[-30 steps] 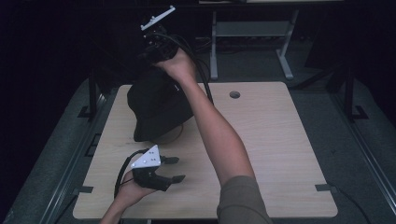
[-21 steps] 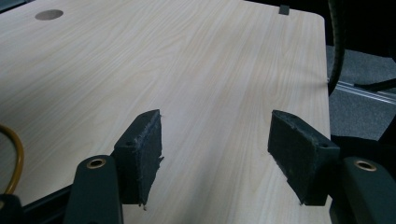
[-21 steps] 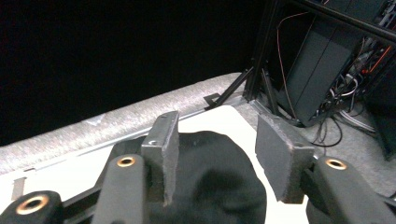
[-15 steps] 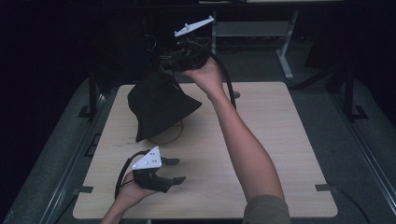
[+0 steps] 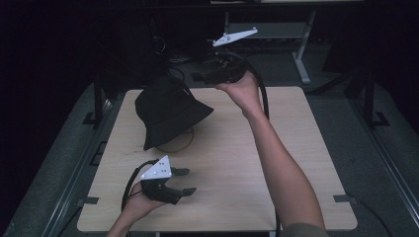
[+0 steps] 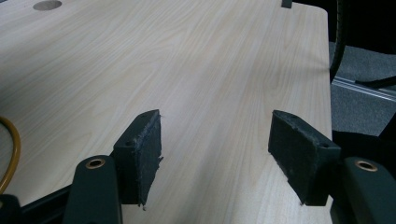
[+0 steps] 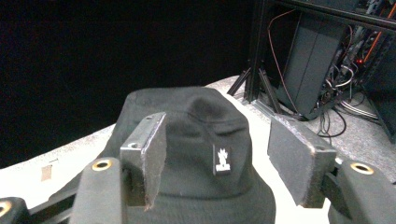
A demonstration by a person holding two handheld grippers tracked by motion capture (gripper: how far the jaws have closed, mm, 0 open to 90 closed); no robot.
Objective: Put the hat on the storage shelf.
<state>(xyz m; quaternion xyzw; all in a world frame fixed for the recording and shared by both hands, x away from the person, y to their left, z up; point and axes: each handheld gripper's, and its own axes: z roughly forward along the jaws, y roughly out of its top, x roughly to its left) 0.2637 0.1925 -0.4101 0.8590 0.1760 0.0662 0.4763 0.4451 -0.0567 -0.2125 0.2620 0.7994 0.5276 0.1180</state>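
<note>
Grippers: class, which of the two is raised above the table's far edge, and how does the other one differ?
The right gripper, raised beside the black hat; the left gripper sits low over the table.

Black bucket hat [image 5: 168, 111] on table [image 5: 296, 148]

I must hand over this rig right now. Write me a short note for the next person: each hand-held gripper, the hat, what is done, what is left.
Left hand-held gripper: open, empty, low over the table's near left part.
Right hand-held gripper: jaws have just been opening, nothing between them, raised beyond the far edge.
Black bucket hat: released, propped over an orange ring at far left.
Done: hat set on the ring.
Left: probably check that it sits steady.
</note>
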